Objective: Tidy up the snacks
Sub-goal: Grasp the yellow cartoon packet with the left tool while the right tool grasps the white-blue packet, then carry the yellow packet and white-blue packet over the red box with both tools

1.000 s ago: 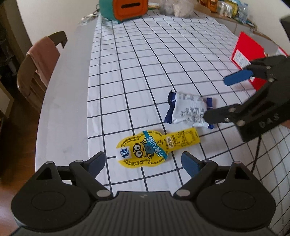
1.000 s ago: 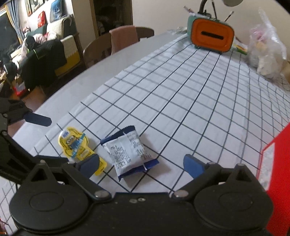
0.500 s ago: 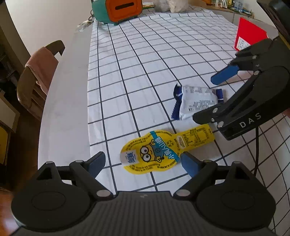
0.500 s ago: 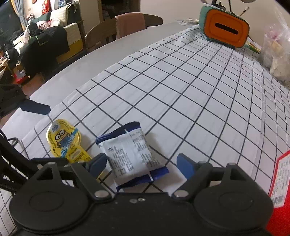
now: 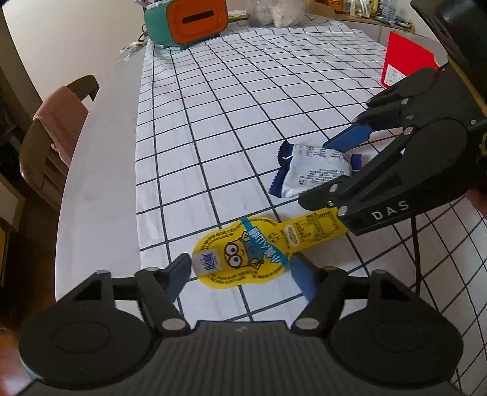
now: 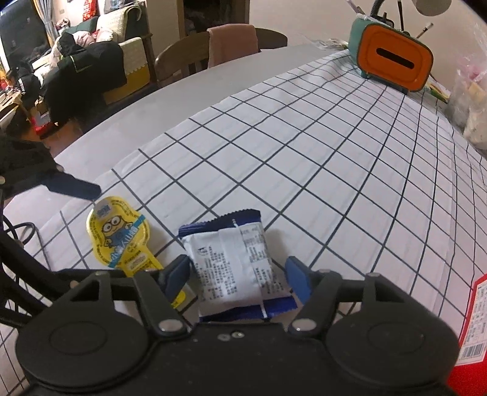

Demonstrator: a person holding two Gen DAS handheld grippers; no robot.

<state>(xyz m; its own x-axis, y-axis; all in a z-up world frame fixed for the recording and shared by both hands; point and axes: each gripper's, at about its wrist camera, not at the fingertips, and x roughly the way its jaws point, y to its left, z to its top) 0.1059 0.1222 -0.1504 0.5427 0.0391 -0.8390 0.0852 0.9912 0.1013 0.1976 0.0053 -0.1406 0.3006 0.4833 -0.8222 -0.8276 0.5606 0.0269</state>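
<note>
A yellow cartoon snack pack [image 5: 243, 256] lies flat on the checked tablecloth [image 5: 243, 121]. My left gripper [image 5: 240, 269] straddles its round end. The jaws are closing, with the blue pads right at the pack's edges and no clear squeeze. Beside it lies a white and blue snack packet [image 6: 231, 262], also seen in the left wrist view [image 5: 313, 170]. My right gripper [image 6: 237, 272] has this packet between its jaws, which are closing; a small gap shows at the right pad. One left fingertip [image 6: 76, 187] shows beside the yellow pack [image 6: 117, 231].
A red box [image 5: 404, 61] stands at the right side of the cloth. An orange and teal box [image 5: 188, 21] and a plastic bag [image 5: 274, 12] sit at the far end. A chair with a pink cloth [image 5: 54, 121] stands by the table's left edge.
Both grippers have come closer to their packs and narrowed their jaws around them. The right gripper slid forward over the white packet. Neither pack has moved on the cloth.
</note>
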